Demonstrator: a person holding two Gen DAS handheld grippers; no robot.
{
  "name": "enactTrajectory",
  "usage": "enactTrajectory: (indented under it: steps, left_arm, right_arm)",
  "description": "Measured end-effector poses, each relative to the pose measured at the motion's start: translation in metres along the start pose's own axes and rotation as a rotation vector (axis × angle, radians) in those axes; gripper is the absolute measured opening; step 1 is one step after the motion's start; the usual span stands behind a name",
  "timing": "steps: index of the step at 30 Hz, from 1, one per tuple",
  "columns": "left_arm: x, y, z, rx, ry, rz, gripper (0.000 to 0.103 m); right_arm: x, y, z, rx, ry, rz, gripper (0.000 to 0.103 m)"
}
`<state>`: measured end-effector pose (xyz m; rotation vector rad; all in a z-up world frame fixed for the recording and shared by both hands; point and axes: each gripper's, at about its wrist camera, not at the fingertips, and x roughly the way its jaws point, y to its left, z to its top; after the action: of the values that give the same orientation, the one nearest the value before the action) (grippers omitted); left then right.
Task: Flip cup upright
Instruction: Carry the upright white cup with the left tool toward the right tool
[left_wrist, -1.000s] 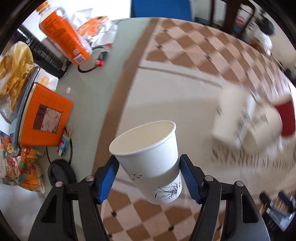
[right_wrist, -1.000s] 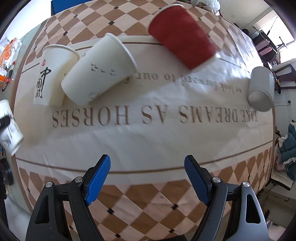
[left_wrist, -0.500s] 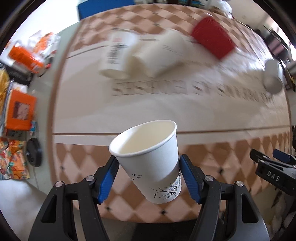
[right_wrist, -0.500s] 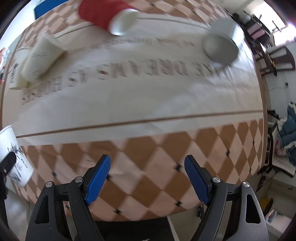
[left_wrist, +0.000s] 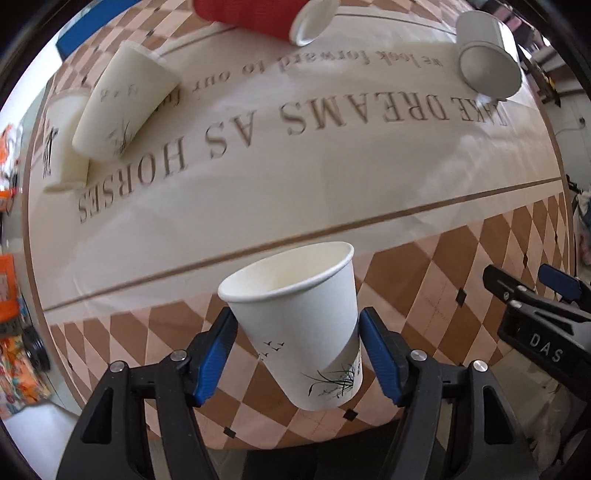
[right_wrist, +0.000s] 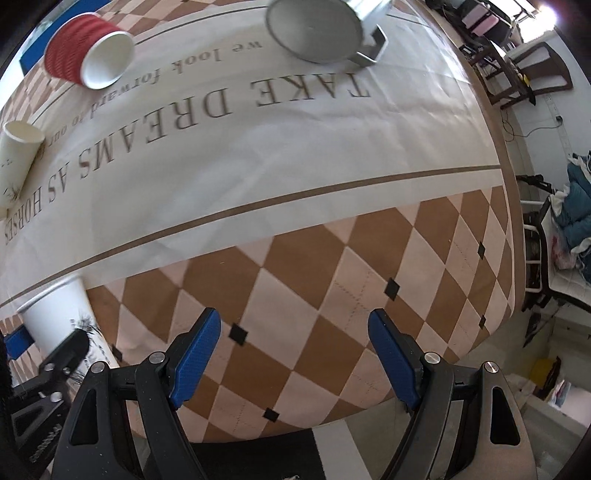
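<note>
- Gripping a white paper cup (left_wrist: 295, 325) between its 2 blue pads (left_wrist: 216, 354), the left gripper (left_wrist: 295, 354) is seen above the checkered near border of the tablecloth (left_wrist: 332, 177); the cup is held mouth-up with a slight tilt, and its interior is seen to be empty.
- The same cup (right_wrist: 59, 317) is picked out at the left margin of the right wrist view, with the left tool's dark finger across its lower wall.
- The right gripper (right_wrist: 295, 354) is held with its jaws spread wide and nothing between the pads (right_wrist: 391, 358); only the brown-and-cream diamonds are seen in the gap.
- 4 other vessels are left lying on their sides toward the far part of the cloth: a red ribbed cup (right_wrist: 88, 51) with its white inside shown bare, a cream paper cup (left_wrist: 122, 103), a second white cup (left_wrist: 59, 140) with black brushwork touching it on the left, and a metal mug (right_wrist: 317, 29) with its handle on the cloth.
- The wide printed middle band of the cloth is seen bare between those vessels and the 2 tools.
- The near table edge is seen just under both tools, with floor below it; dark chairs (right_wrist: 524, 70) are set well apart beyond the right edge.
</note>
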<state>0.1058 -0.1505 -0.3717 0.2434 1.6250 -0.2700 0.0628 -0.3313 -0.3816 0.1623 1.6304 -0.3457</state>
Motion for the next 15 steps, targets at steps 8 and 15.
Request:
enactTrajectory:
  steps: [8,15]
  left_arm:
    - [0.005,-0.011,0.016,-0.044,0.028,-0.011,0.067]
    - [0.015,0.006,0.022,-0.096,0.022,-0.045,0.085]
  right_arm:
    - [0.014,-0.016,0.003,0.008,0.010,0.005,0.084]
    - [0.017,-0.019,0.003,-0.003,0.008,0.005,0.084]
